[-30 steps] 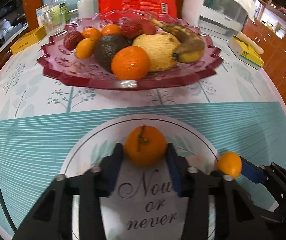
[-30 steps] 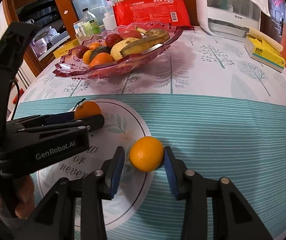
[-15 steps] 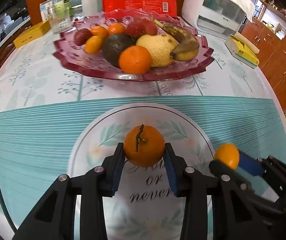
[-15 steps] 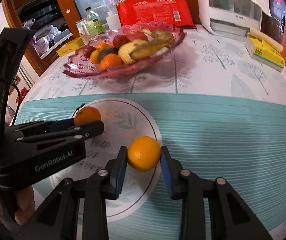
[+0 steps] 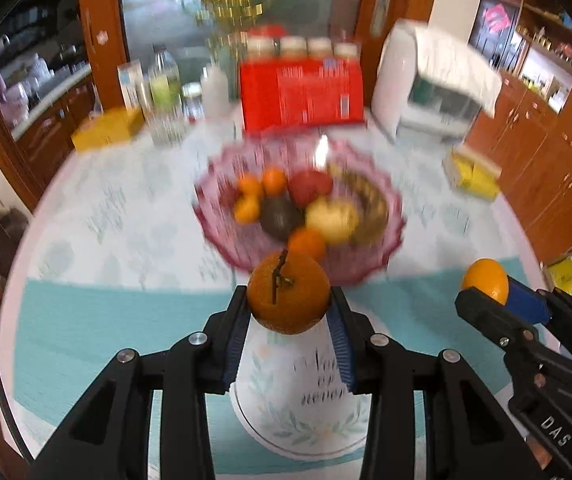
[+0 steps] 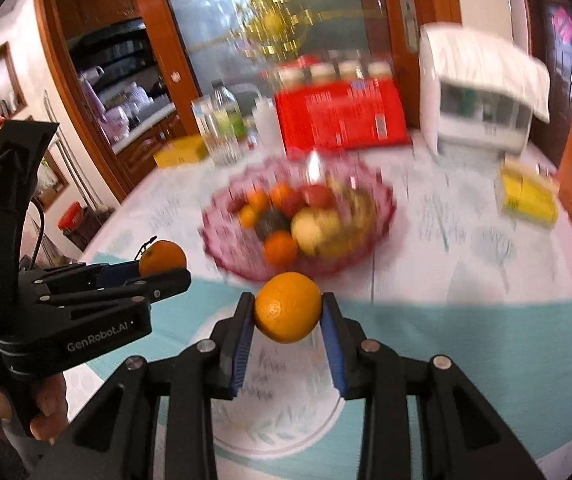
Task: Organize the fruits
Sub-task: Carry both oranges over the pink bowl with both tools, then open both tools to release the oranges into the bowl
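My left gripper (image 5: 289,312) is shut on an orange with a dark stem (image 5: 288,292), held high above the table; the same orange (image 6: 163,257) shows at the left of the right wrist view. My right gripper (image 6: 288,314) is shut on a smooth orange (image 6: 288,307), also lifted, and that orange (image 5: 485,280) appears at the right of the left wrist view. Beyond both lies the pink glass fruit bowl (image 5: 222,236) (image 6: 222,248), blurred, holding oranges, a dark avocado, a yellow pear, a banana and red fruit.
Under the grippers lies a round white mat with lettering (image 5: 310,396) on a teal striped cloth. Behind the bowl stand a red package (image 5: 300,94), bottles (image 5: 162,92), a white appliance (image 5: 430,88) and yellow boxes (image 5: 474,174). A person's hand (image 6: 46,408) grips the left tool.
Both grippers have risen well above the table, each carrying its orange up off the round mat. The fruit bowl now looks smaller and farther below.
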Tool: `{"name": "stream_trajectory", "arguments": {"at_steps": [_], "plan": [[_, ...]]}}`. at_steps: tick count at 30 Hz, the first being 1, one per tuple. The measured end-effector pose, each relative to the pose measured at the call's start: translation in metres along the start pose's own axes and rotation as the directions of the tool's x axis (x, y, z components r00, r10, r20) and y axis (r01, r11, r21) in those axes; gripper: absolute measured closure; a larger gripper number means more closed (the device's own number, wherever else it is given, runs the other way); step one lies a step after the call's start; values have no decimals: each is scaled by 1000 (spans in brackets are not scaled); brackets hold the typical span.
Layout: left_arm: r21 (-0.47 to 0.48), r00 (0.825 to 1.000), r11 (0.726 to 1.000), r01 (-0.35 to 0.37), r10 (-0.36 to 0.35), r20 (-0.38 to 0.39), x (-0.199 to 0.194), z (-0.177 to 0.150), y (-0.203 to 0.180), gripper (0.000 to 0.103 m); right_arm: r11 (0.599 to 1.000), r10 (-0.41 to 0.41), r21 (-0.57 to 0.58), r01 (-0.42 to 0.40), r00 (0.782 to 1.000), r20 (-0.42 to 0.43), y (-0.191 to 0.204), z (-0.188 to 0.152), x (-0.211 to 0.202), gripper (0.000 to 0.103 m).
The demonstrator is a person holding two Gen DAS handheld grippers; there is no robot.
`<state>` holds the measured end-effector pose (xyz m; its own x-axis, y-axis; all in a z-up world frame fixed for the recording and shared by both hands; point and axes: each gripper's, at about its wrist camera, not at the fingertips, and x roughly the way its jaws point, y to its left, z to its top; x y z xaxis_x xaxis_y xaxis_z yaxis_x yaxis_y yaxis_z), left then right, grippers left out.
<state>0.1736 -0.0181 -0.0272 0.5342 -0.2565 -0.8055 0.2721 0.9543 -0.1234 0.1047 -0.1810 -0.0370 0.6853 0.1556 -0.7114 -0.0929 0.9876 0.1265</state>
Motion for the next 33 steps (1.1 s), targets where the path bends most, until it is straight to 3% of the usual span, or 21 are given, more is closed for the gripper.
{"name": "stream_trajectory", "arguments": {"at_steps": [7, 13, 18, 24, 33], "plan": [[14, 988, 999, -43, 40, 146, -50, 62, 11, 66, 996, -7, -87, 20, 989, 149, 19, 81, -42, 70], [31, 985, 997, -73, 67, 160, -46, 97, 17, 65, 991, -21, -125, 46, 980, 195, 31, 132, -36, 70], [34, 992, 996, -81, 77, 100, -3, 111, 26, 65, 993, -31, -107, 47, 989, 142, 28, 152, 13, 70], [29, 997, 996, -81, 81, -9, 73, 116, 45, 65, 997, -35, -63, 37, 999, 32, 17, 150, 91, 70], [67, 983, 996, -61, 72, -170, 165, 102, 56, 65, 998, -61, -25, 58, 989, -135, 5, 126, 187, 69]]}}
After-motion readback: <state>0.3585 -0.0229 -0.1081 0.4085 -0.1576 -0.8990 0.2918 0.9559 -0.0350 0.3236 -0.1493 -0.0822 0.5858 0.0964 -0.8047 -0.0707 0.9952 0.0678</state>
